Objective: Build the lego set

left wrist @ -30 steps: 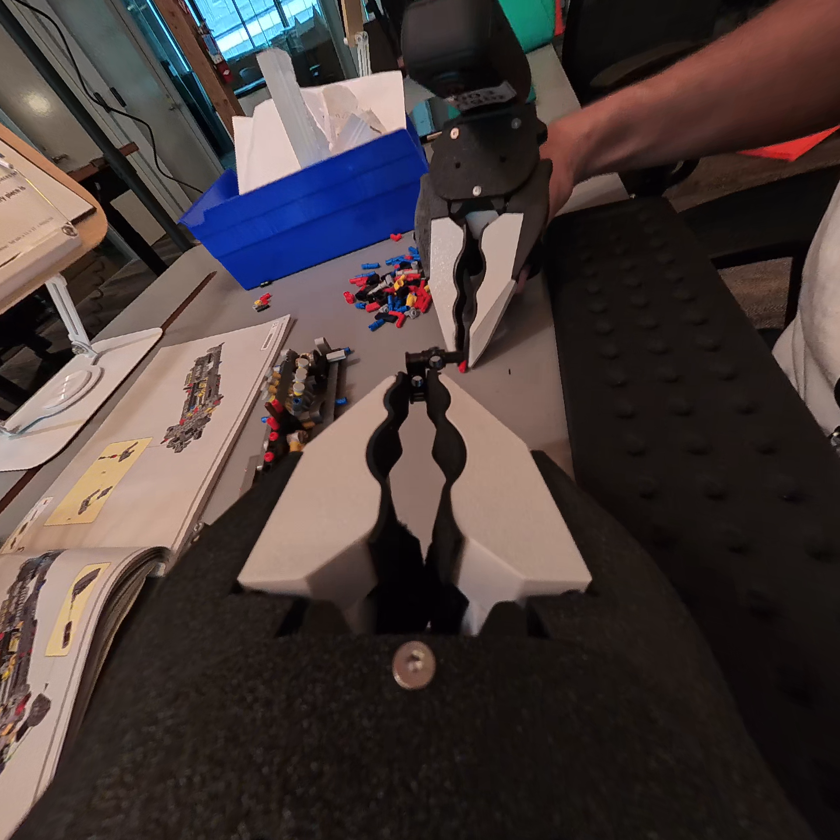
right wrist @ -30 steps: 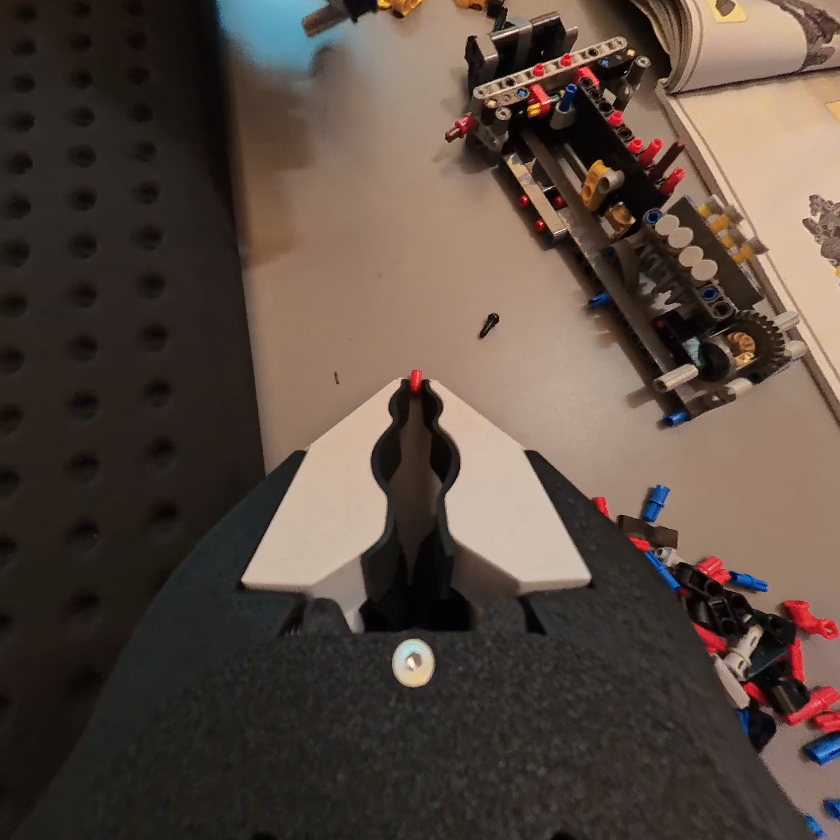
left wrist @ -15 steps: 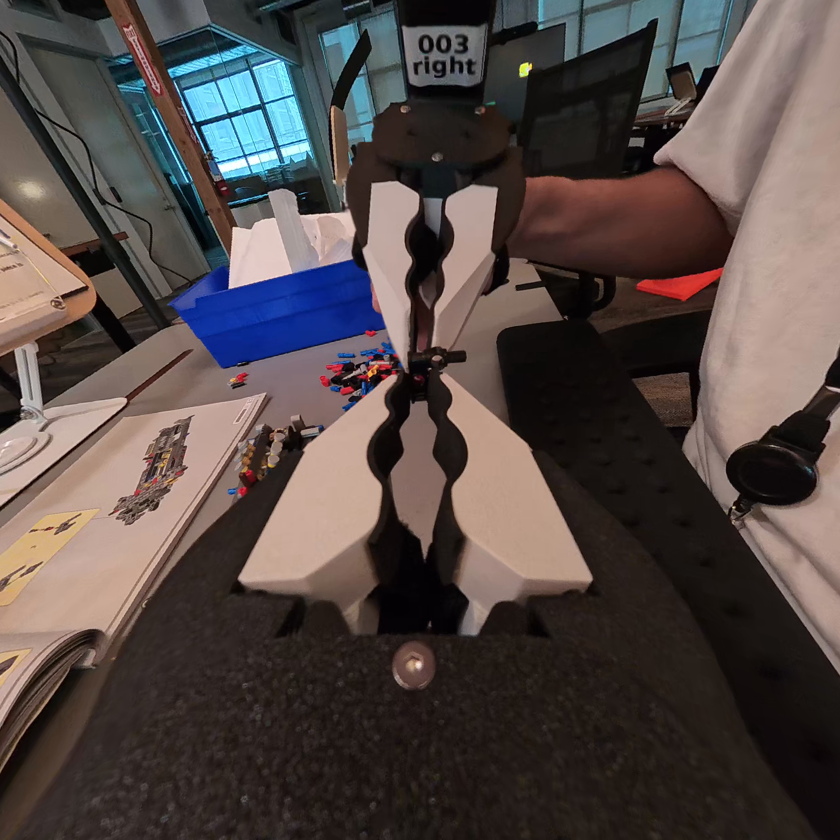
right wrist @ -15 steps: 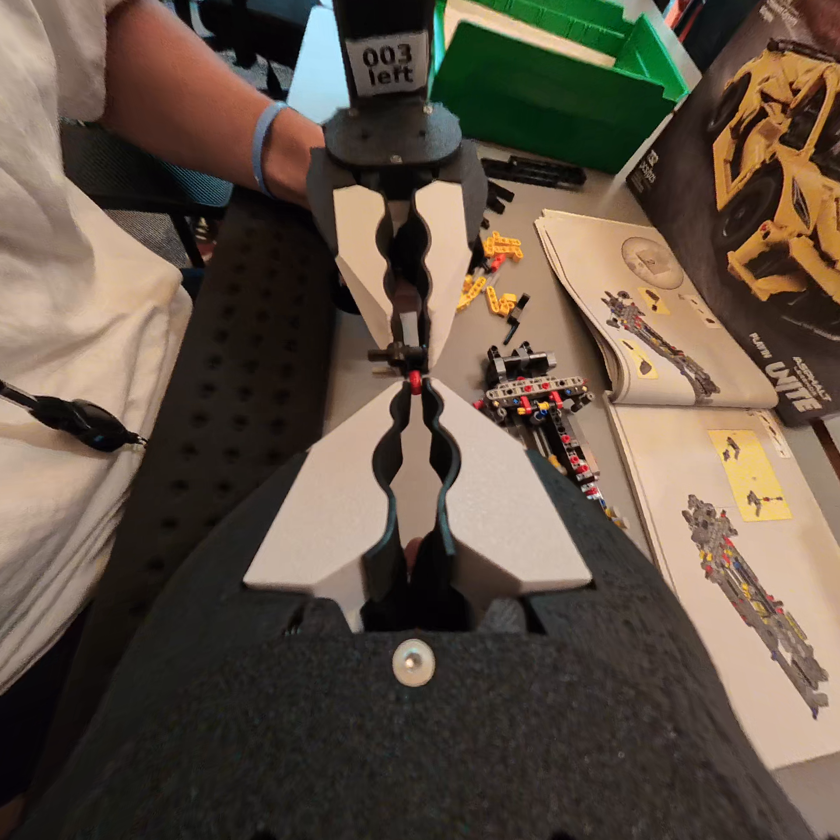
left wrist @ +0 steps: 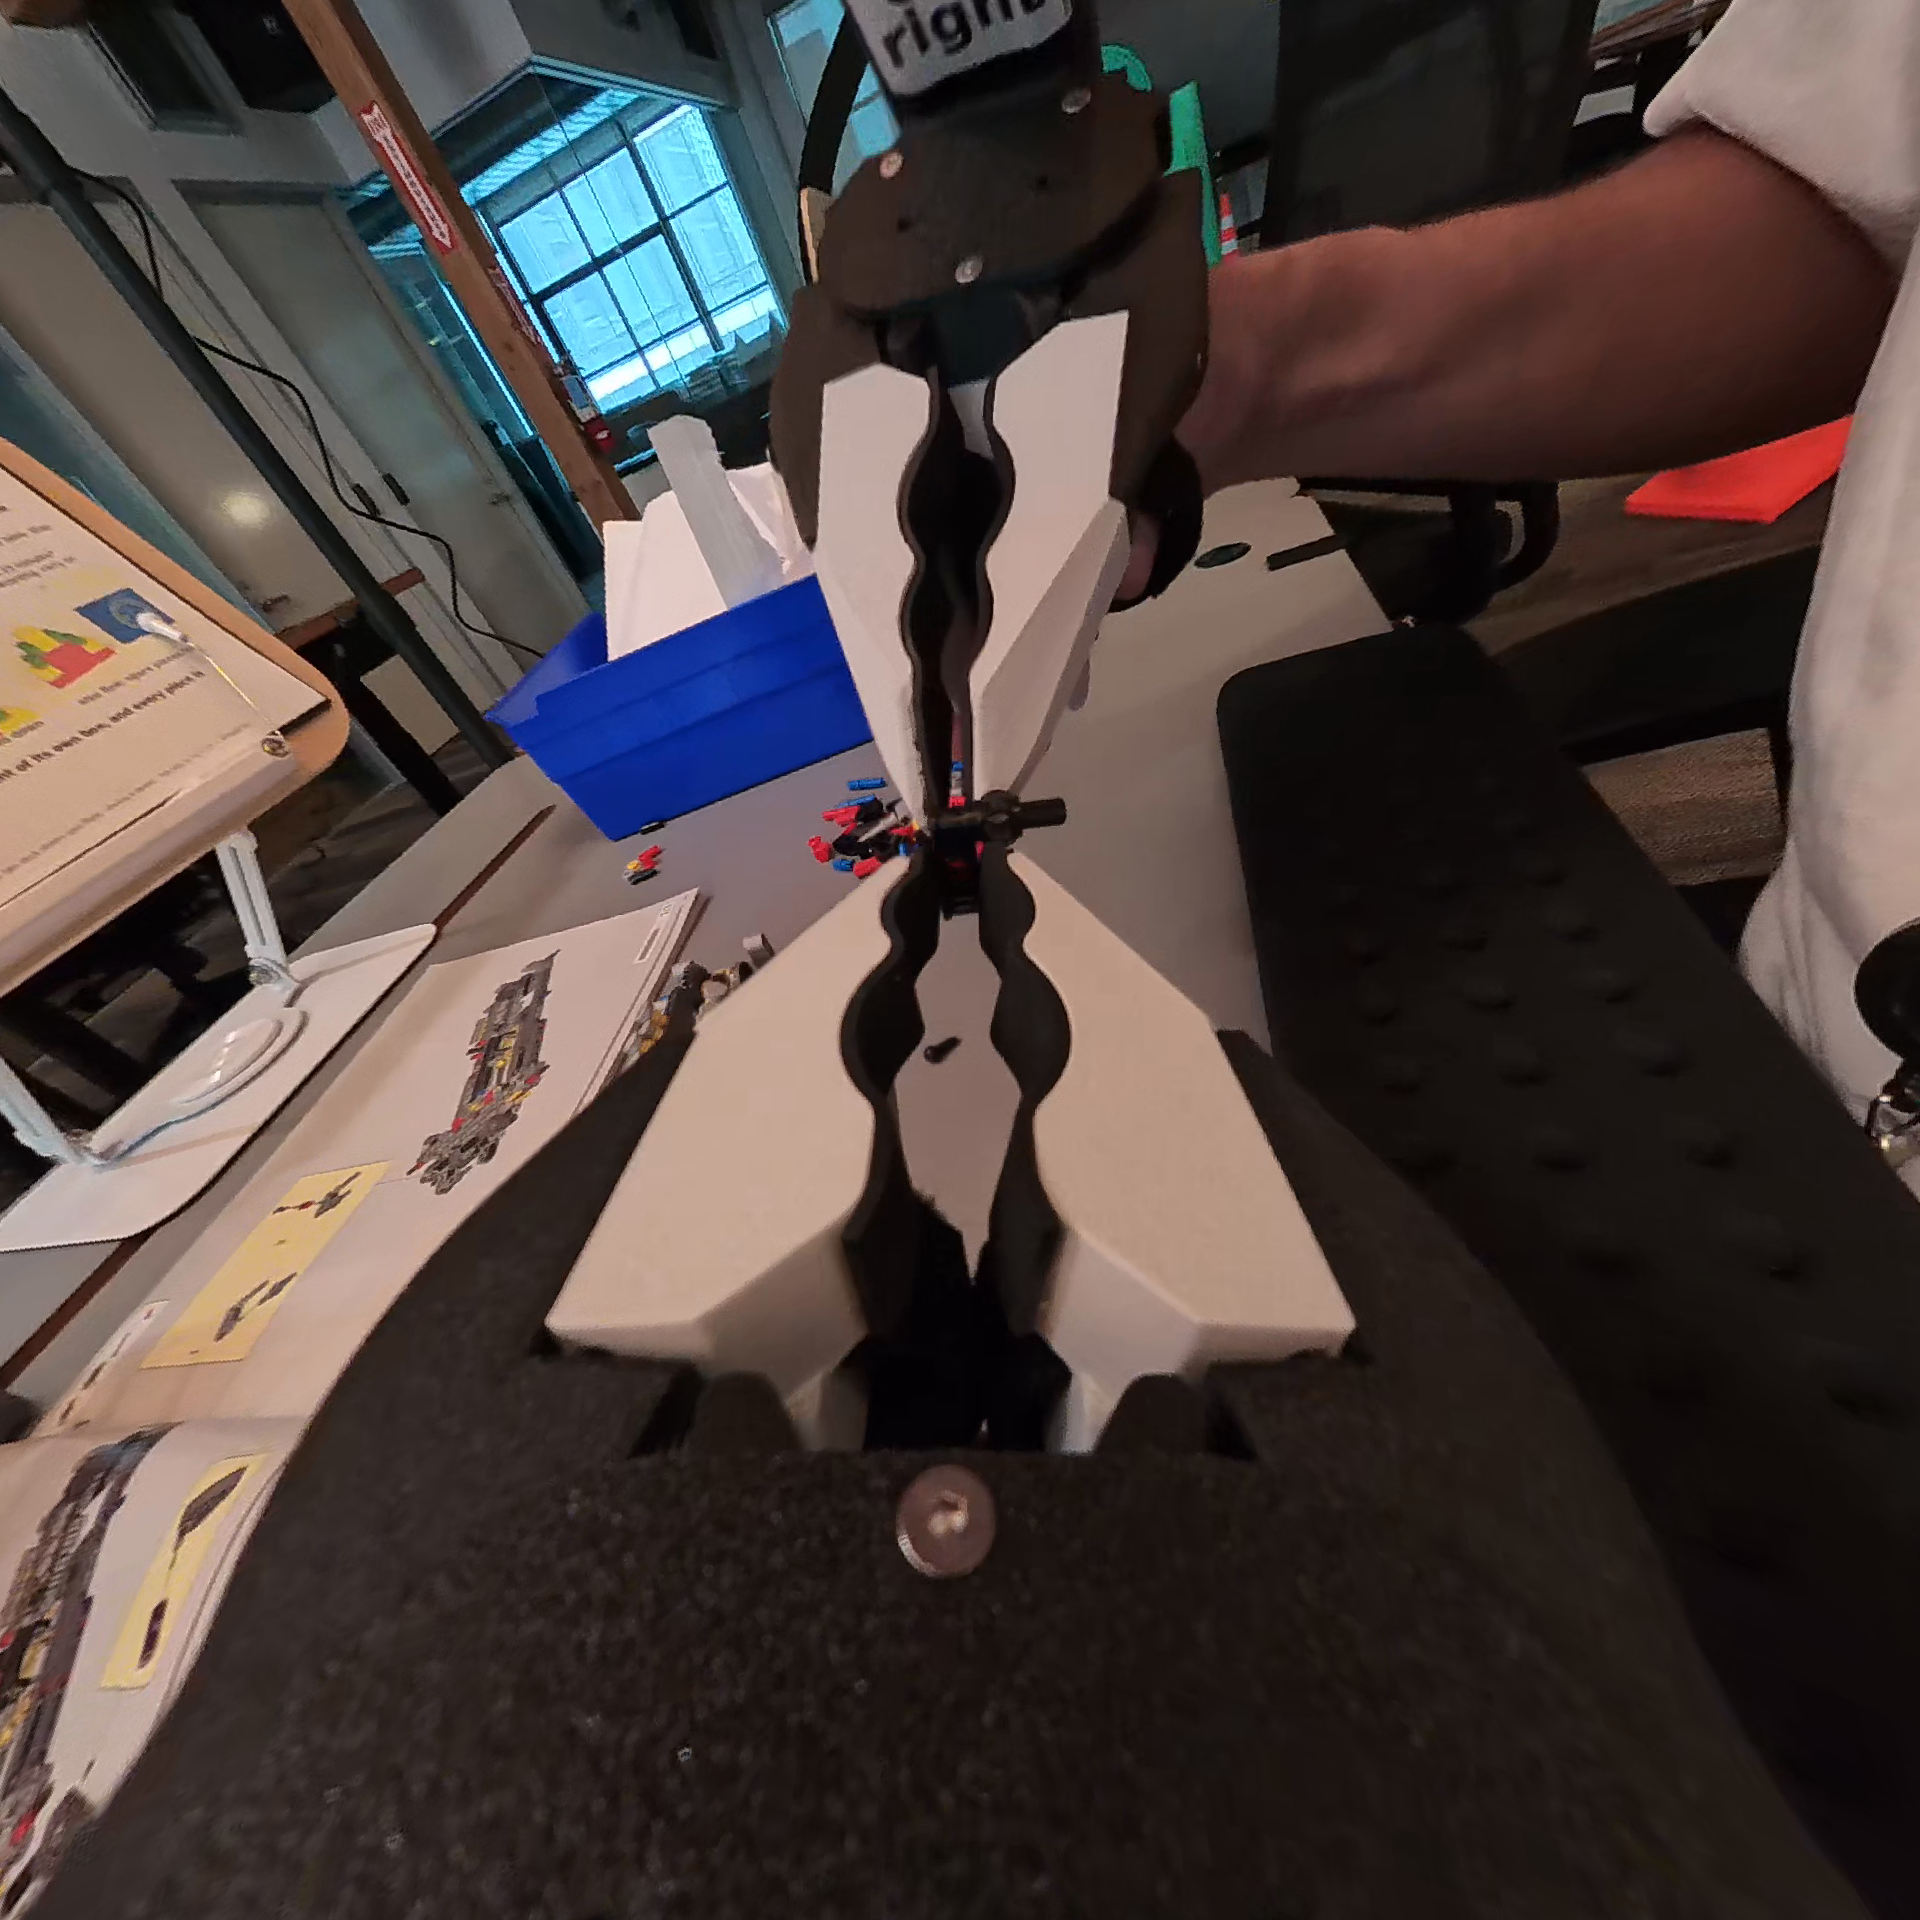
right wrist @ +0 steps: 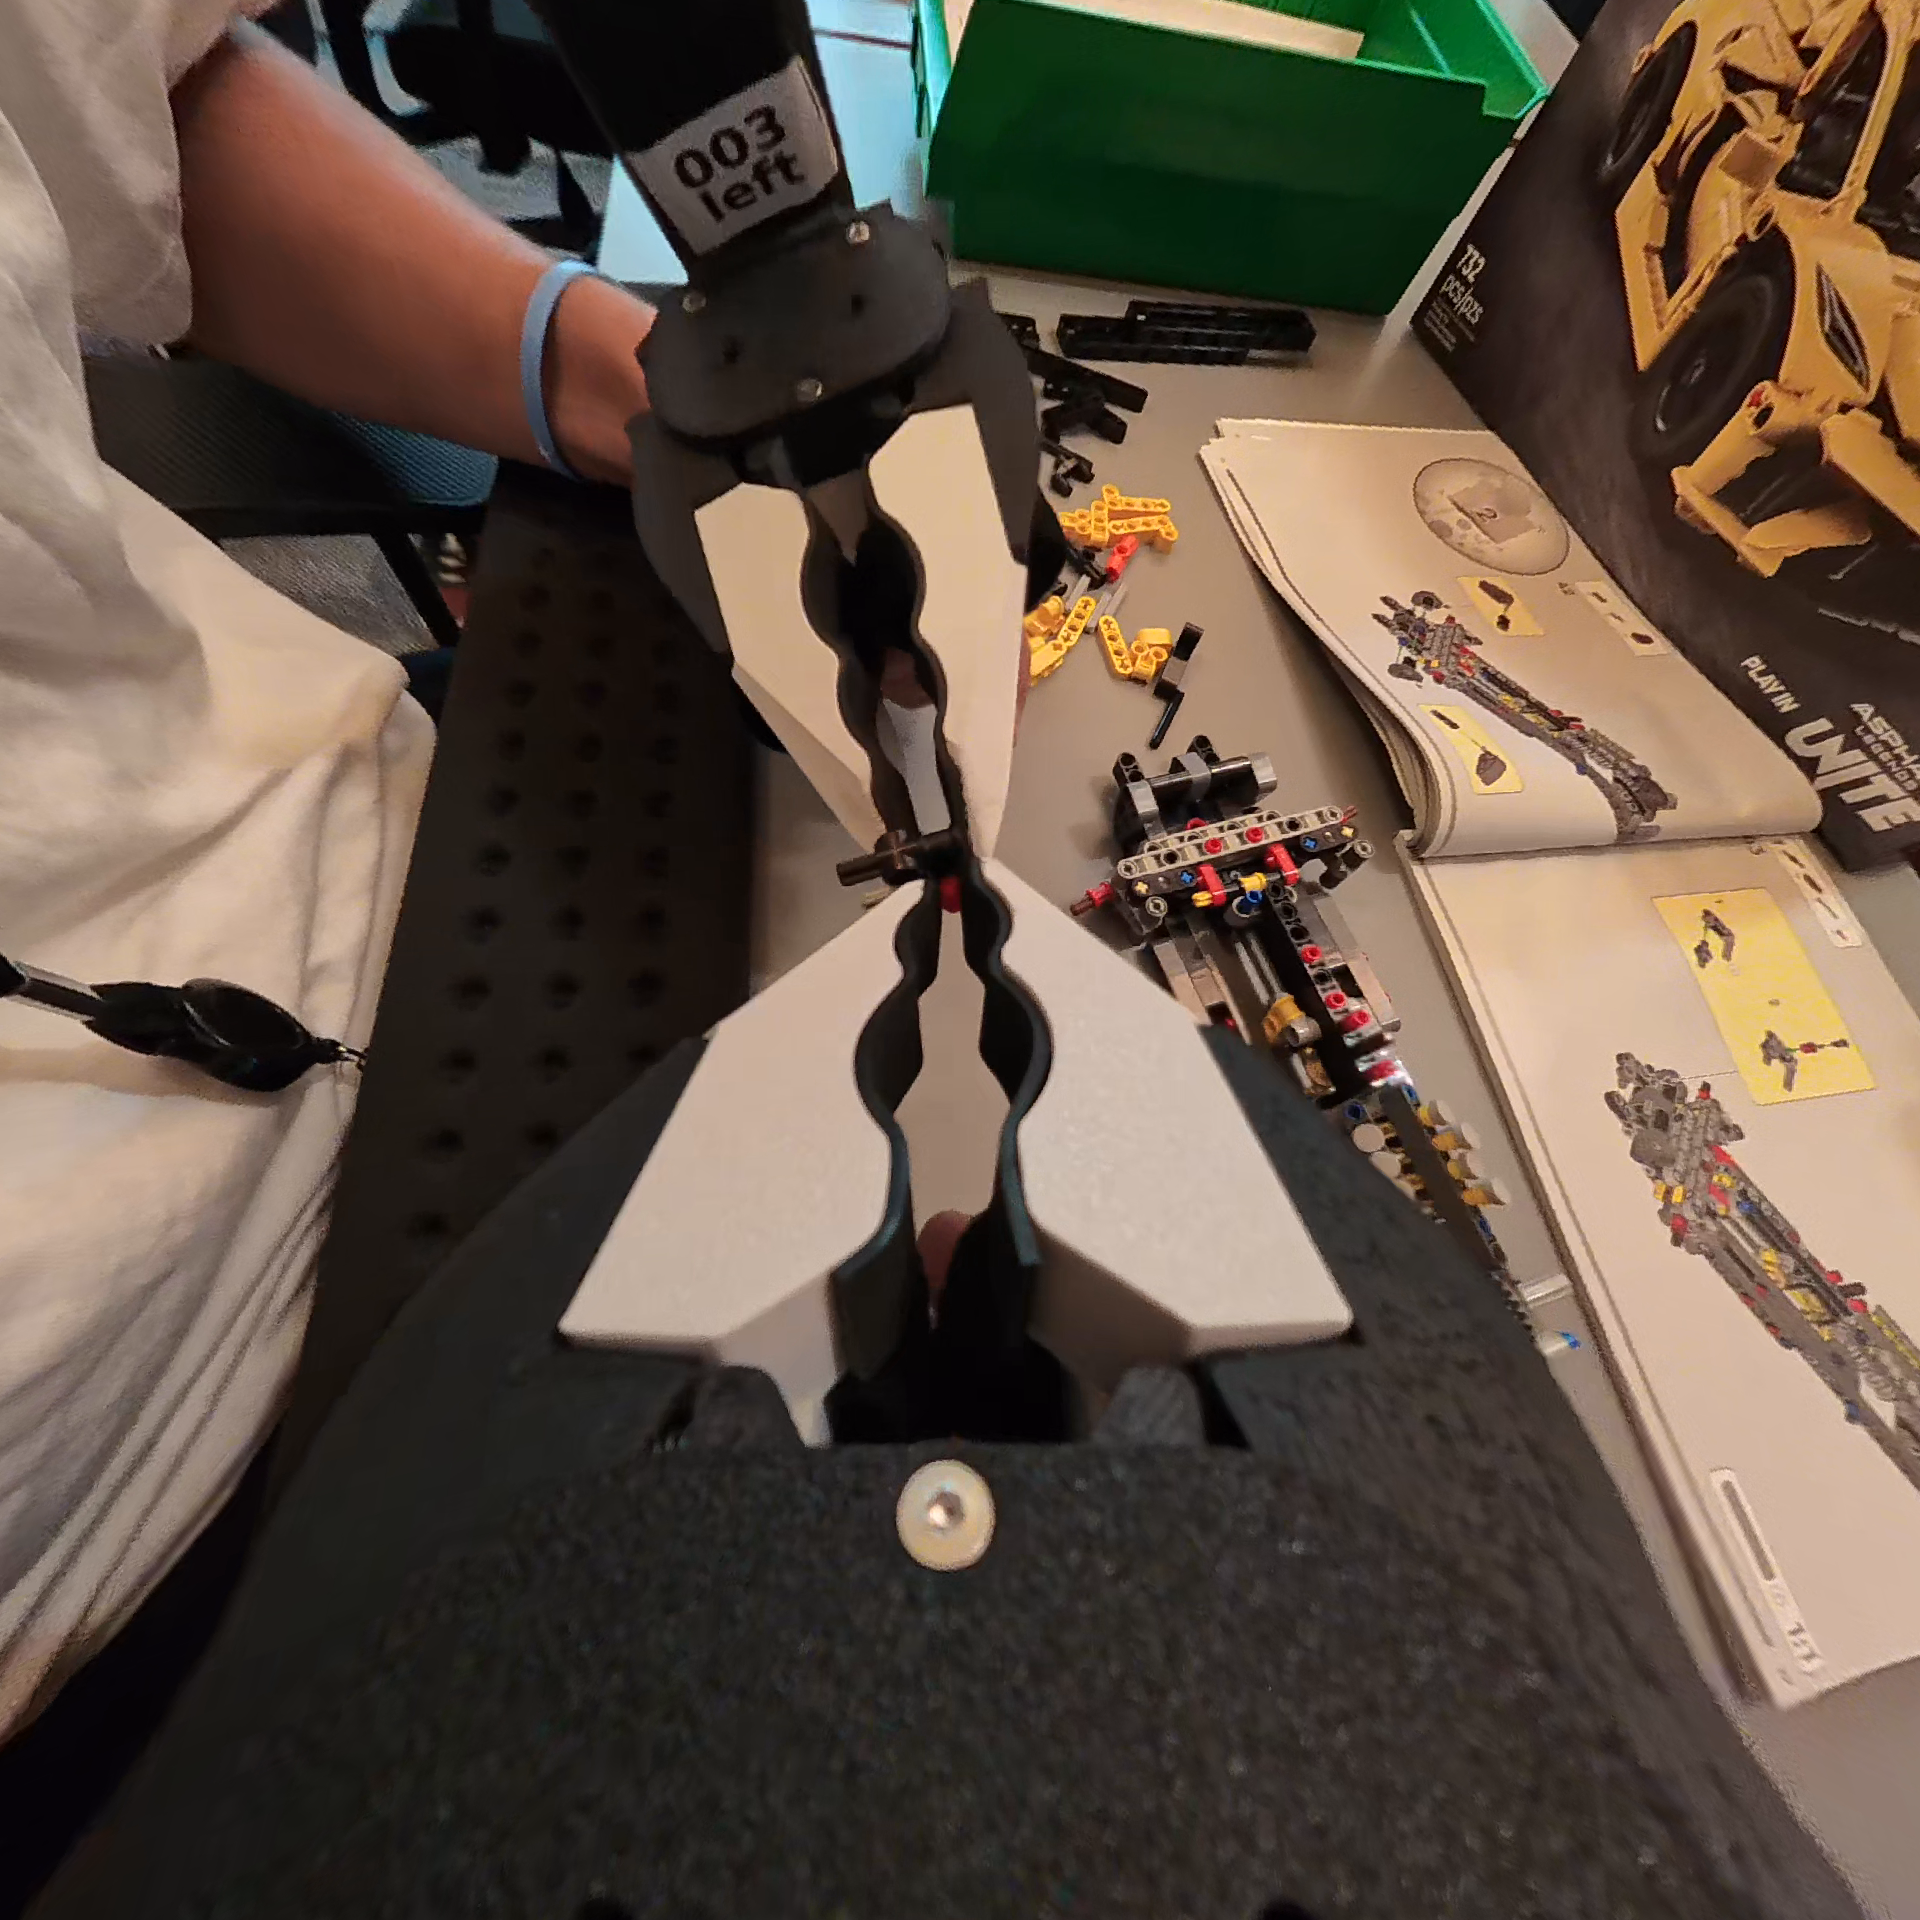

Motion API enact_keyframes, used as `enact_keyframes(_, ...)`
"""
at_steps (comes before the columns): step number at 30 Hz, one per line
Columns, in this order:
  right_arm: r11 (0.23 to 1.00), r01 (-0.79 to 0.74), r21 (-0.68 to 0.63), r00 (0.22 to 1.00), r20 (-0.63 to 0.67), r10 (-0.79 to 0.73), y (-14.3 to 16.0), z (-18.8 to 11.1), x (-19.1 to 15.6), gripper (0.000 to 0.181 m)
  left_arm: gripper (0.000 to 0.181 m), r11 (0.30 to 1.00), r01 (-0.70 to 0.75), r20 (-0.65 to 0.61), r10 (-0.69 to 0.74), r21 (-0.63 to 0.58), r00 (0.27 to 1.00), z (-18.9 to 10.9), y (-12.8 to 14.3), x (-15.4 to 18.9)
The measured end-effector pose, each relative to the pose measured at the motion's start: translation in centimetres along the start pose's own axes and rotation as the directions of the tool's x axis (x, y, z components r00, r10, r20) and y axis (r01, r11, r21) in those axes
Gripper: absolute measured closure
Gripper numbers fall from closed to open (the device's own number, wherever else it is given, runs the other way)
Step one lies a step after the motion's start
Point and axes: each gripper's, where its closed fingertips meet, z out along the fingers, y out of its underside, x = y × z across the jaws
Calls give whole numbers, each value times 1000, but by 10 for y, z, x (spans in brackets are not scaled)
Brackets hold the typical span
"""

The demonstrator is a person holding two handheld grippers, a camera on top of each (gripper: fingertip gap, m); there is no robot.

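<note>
Grey table [right wrist: 1236,665], chassis build [right wrist: 1257,935] beside the open manual [right wrist: 1704,1039]. Above it, tip to tip: left gripper [left wrist: 951,883] clamped on a black connector [left wrist: 992,816], right gripper [right wrist: 951,896] pinching a red pin [right wrist: 949,886].

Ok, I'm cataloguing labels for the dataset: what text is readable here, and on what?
I won't quote writing; it stands on:
white tag, left gripper
second white tag, right gripper
dark lego box
instruction booklet, tiny print
tilted sign board, blurred
</note>
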Motion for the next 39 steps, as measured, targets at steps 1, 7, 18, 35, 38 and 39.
enact_keyframes(1, 1000, -23, 21, 1000, 14, 22, -1, -1, -1, 178, 175, 1000, 13, -6, -13, 12, 1000, 0, -2, 0)
enact_keyframes(7, 880, -276, 387, 956, 208, 209, -36, -21, -2, 178, 175, 923, 298, -126, -275, 244, 953, -9, -41, -4)
enact_keyframes(18, 719, -294, 630, 953, 139, 268, -64, -29, 6, 178, 175, 778, 488, -207, -442, 397, 873, -18, -69, -20)
enact_keyframes(35, 985, -15, 174, 999, -39, 22, -22, -11, 4, 178, 175, 854, 509, -228, -478, 102, 848, -7, -27, -5)
enact_keyframes(38, 992, 12, 127, 998, -66, -4, -17, -9, 5, 178, 175, 854, 514, -219, -488, 82, 845, -6, -22, -6)
enact_keyframes(39, 992, 21, 123, 997, -74, -12, -17, -8, 5, 178, 175, 851, 518, -220, -491, 82, 843, -6, -22, -6)
